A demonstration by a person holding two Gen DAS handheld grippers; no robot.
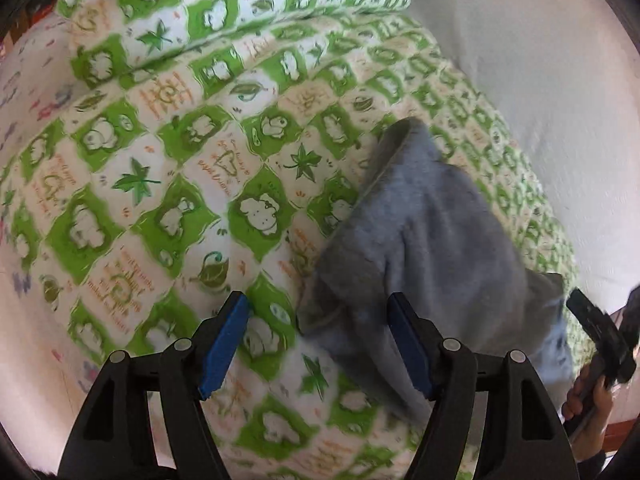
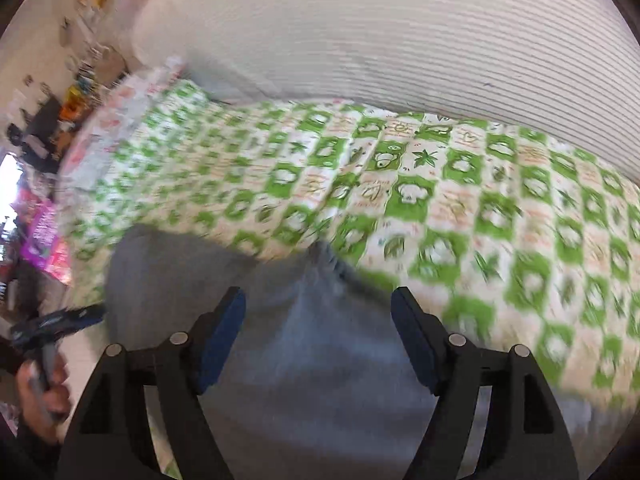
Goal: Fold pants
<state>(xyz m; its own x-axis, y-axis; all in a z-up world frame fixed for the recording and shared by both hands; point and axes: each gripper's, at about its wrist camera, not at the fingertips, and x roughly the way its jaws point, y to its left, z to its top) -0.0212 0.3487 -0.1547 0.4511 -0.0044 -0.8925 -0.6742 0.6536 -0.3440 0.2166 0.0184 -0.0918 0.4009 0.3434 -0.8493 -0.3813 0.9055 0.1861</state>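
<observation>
Both my claws, left gripper and right gripper, gape empty over bunched grey pants on the quilt, ready to grab.

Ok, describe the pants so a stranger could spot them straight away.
Start from the bed, covered by a quilt checked in green and white with leaf and animal prints. On it, near the side by the pale wall, lies a bunched heap of soft cloth: the pants. They are the only plain grey-blue thing on that busy pattern.
</observation>
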